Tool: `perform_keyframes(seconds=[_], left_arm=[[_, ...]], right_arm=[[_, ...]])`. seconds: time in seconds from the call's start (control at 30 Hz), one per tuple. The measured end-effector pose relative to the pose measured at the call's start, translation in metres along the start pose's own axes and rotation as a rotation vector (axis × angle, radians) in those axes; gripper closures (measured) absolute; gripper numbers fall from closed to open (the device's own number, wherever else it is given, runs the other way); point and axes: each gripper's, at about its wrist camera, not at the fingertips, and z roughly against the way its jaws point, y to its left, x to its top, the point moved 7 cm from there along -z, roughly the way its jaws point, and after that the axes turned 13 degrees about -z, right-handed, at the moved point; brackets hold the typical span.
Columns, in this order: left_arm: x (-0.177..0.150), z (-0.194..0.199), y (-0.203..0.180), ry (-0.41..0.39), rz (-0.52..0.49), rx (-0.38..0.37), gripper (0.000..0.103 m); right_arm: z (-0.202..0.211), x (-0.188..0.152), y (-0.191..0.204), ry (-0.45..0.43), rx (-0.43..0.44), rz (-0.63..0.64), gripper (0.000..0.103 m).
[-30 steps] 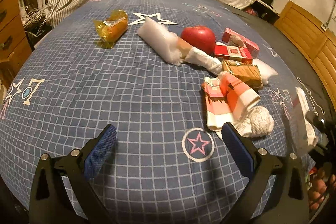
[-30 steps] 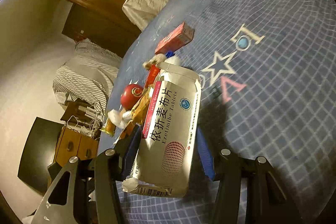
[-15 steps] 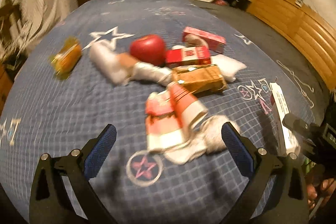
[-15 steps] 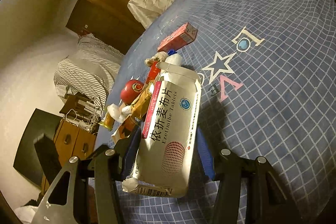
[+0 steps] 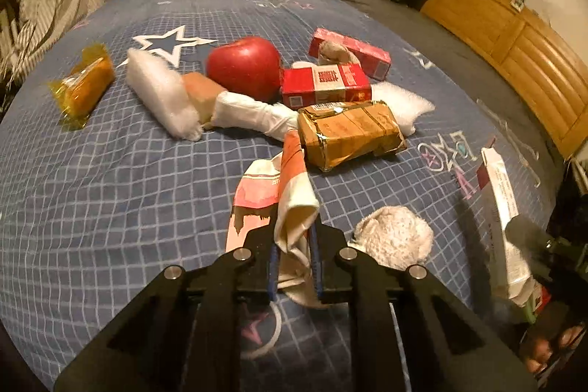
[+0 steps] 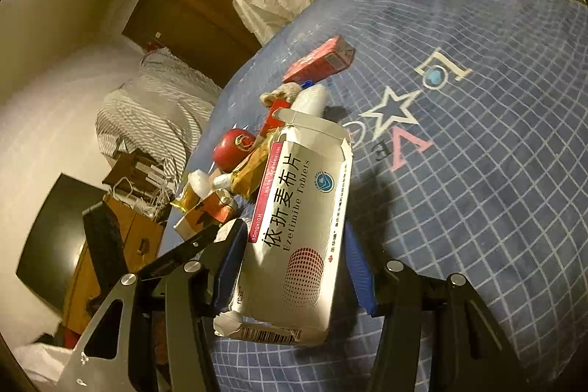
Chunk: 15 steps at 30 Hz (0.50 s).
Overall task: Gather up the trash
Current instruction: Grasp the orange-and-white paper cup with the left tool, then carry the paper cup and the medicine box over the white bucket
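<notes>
We note the left gripper (image 5: 294, 258) pinched on the limp, light wrapper (image 5: 290, 193); the right gripper (image 6: 294, 267) clamps the crushable tablet box (image 6: 297, 230) mid-body.

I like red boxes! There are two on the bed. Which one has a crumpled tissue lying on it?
The longer red box, farthest back. A crumpled tissue rests on it; the red-and-white box beside the apple is bare.
</notes>
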Motion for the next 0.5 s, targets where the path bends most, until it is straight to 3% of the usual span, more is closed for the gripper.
perform_keyframes(seconds=[0.1, 0.4, 0.5], left_arm=[[-0.005, 0.019, 0.002, -0.034, 0.026, 0.009, 0.091], [-0.014, 0.072, 0.019, -0.094, 0.033, 0.215, 0.091], [-0.018, 0.087, 0.026, -0.104, 0.036, 0.249, 0.091]], right_arm=[[0.004, -0.002, 0.01, -0.013, 0.001, 0.038, 0.049], [0.0, -0.03, 0.044, 0.021, 0.006, 0.155, 0.049], [0.001, -0.043, 0.059, 0.029, 0.005, 0.208, 0.049]])
